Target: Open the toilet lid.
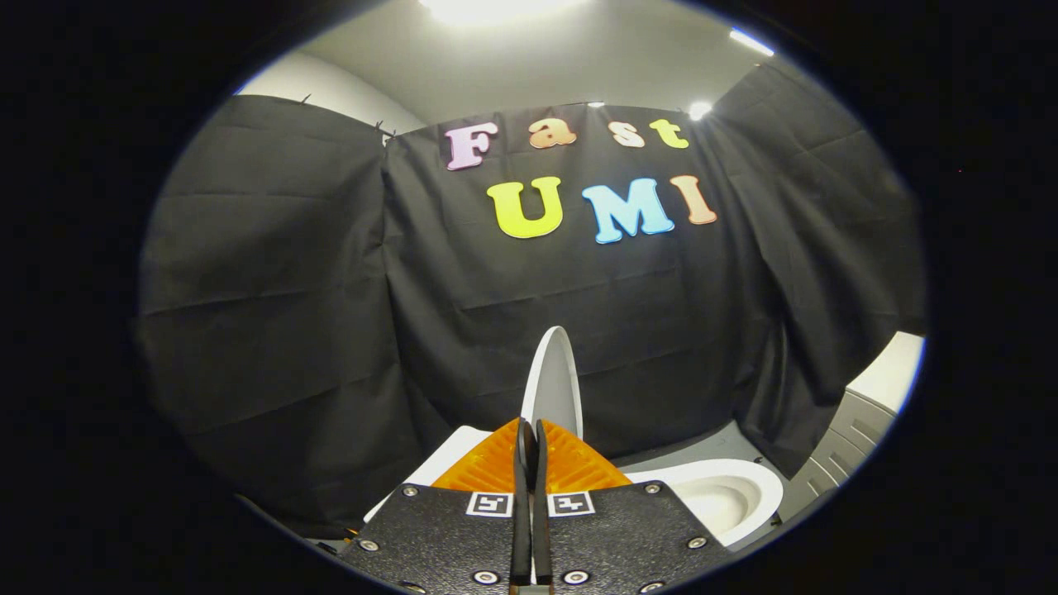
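Gripper (530,430) fingers together on raised toilet lid (555,380); bowl (727,496) open

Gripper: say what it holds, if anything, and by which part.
The gripper is shut on the toilet lid, both fingers pinching the lid's thin front edge. The lid stands raised, seen edge-on, above the open toilet bowl.
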`<state>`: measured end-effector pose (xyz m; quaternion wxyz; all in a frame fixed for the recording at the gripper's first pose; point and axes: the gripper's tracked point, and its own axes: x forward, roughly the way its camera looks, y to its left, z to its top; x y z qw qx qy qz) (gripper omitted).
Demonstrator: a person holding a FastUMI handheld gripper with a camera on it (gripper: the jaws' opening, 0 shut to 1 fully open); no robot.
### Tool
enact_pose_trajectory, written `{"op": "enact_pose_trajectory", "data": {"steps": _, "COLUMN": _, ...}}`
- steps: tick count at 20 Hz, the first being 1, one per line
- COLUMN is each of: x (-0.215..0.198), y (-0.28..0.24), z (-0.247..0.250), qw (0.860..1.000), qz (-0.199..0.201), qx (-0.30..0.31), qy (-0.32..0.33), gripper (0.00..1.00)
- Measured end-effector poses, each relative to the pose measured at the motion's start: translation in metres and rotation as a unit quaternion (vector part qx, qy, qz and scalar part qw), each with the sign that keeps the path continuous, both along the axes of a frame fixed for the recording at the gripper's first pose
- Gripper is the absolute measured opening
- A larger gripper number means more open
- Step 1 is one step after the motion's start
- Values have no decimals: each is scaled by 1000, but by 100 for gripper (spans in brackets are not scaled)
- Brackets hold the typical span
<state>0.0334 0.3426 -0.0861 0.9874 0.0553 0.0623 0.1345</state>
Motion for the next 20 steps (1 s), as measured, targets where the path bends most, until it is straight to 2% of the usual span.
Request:
{"op": "enact_pose_trajectory", "data": {"steps": 7, "x": -2, "y": 31, "z": -6, "qw": 999, "qz": 10, "qx": -30, "qy": 3, "gripper": 1}}
{"op": "enact_pose_trajectory", "data": {"steps": 20, "x": 1, "y": 109, "z": -17, "qw": 995, "qz": 67, "qx": -69, "qy": 14, "gripper": 1}}
